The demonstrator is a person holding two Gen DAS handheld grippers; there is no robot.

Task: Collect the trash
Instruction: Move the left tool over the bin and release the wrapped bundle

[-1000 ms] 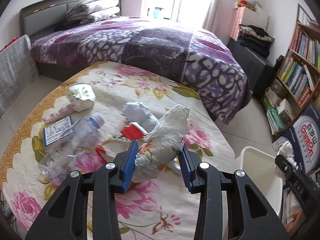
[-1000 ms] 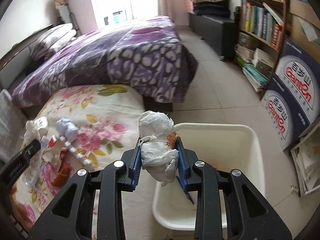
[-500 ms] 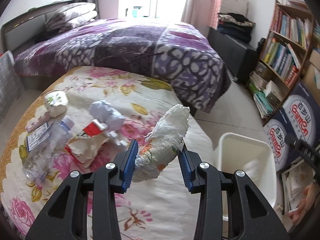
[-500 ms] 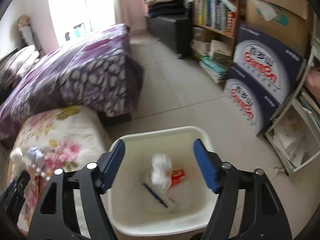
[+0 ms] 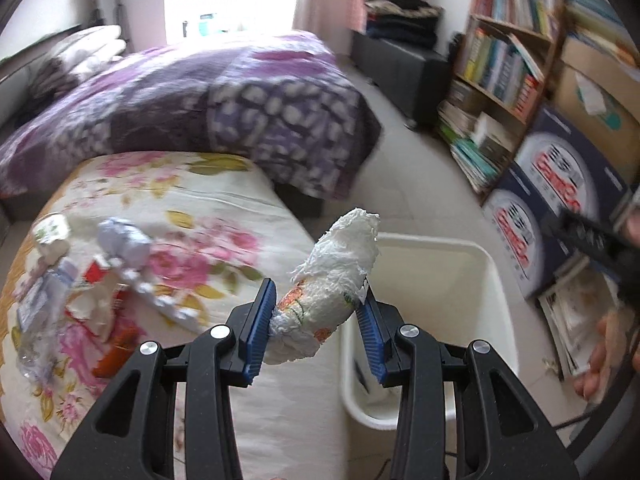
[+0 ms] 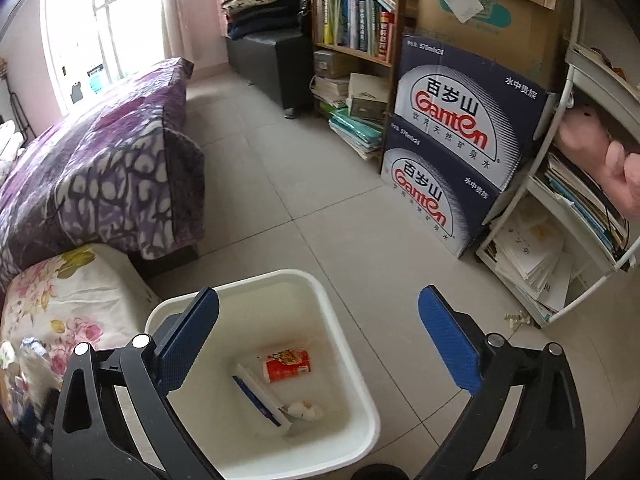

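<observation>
My left gripper is shut on a crumpled white paper wad with floral print, held above the table's right edge beside the white bin. My right gripper is open and empty, above the white bin and to its right. In the bin lie a small white wad, a red wrapper and a white-and-blue box. More trash lies on the floral tablecloth: a crumpled bluish paper, a red-and-white wrapper, a clear plastic bottle.
A bed with a purple quilt stands behind the table. Bookshelves, stacked Ganten boxes and a white wire rack line the right wall. Tiled floor lies between the bed and the shelves.
My right gripper opened and dropped its white wad into the bin, then drew to the right. My left gripper carried its paper wad rightward from above the table to beside the bin.
</observation>
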